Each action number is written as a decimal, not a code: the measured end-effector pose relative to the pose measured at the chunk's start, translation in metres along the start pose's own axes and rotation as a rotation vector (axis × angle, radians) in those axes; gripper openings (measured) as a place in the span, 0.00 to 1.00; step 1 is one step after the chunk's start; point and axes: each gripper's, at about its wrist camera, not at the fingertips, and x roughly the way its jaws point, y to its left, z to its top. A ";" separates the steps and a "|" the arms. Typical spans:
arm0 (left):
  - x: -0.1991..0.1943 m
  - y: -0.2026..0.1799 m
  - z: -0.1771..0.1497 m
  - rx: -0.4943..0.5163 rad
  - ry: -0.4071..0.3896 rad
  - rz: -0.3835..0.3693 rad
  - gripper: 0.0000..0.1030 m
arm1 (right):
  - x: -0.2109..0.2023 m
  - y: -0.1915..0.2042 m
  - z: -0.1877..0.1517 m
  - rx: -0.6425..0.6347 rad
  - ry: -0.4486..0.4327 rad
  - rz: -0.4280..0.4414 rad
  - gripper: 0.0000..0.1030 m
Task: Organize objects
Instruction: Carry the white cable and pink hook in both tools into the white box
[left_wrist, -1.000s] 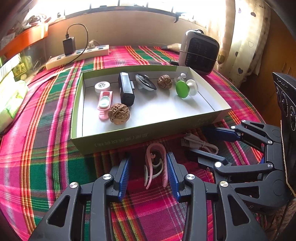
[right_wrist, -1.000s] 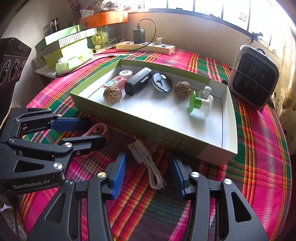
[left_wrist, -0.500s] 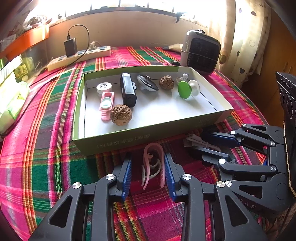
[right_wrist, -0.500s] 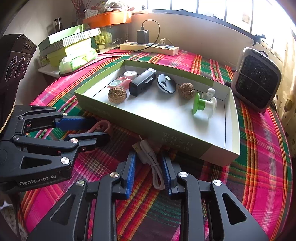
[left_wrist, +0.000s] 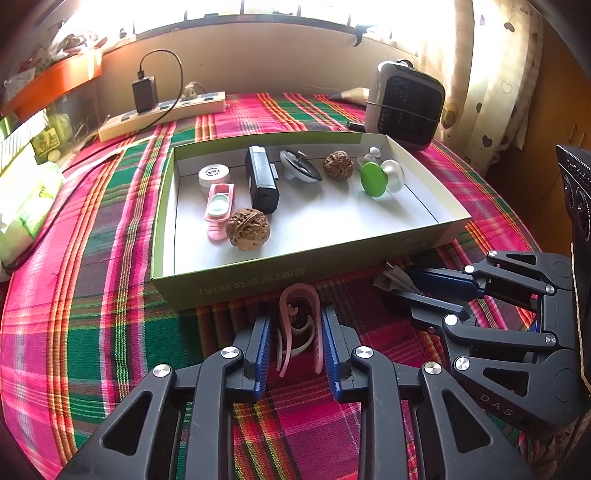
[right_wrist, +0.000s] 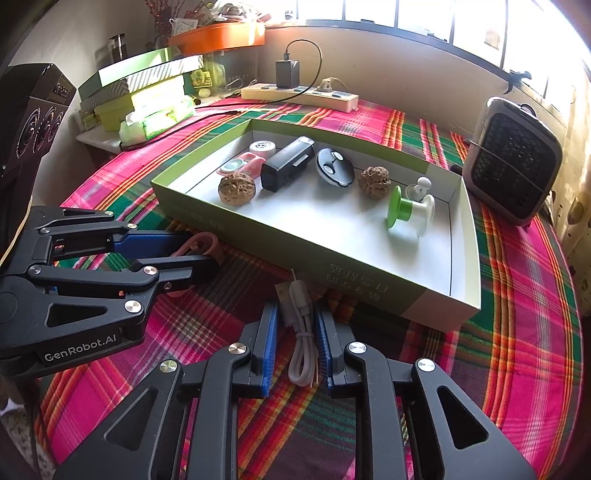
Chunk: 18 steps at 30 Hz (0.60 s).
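two black linkage grippers with ribbed blue pads sit low over the plaid woven cloth, just in front of the shallow green cardboard box.

our left gripper has just been closing around the pink ear hook, a thin curved loop of soft-looking plastic with a paler inner arc. its pads flank the loop closely; the right pad looks to touch it, the left shows a sliver of gap, so we cannot call it a firm pinch.

our right gripper has just been closing too, and its pads now press against both sides of the white usb cable, a smooth folded bundle with a metal plug poking forward towards the box wall.

inside the box, on its white floor, lie two wrinkled brown walnuts, a glossy black rectangular case, a pink oblong holder, a small white round tin, a dark oval disc and a green-capped white spool.
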 end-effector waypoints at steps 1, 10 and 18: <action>0.000 0.000 0.000 0.000 0.000 0.000 0.22 | 0.000 0.000 0.000 0.000 0.000 0.000 0.20; 0.000 0.000 0.000 0.001 -0.001 0.004 0.21 | 0.000 0.000 0.000 -0.002 0.000 -0.001 0.20; 0.000 0.000 0.000 0.001 -0.001 0.005 0.21 | -0.001 0.001 0.000 -0.001 0.000 -0.002 0.20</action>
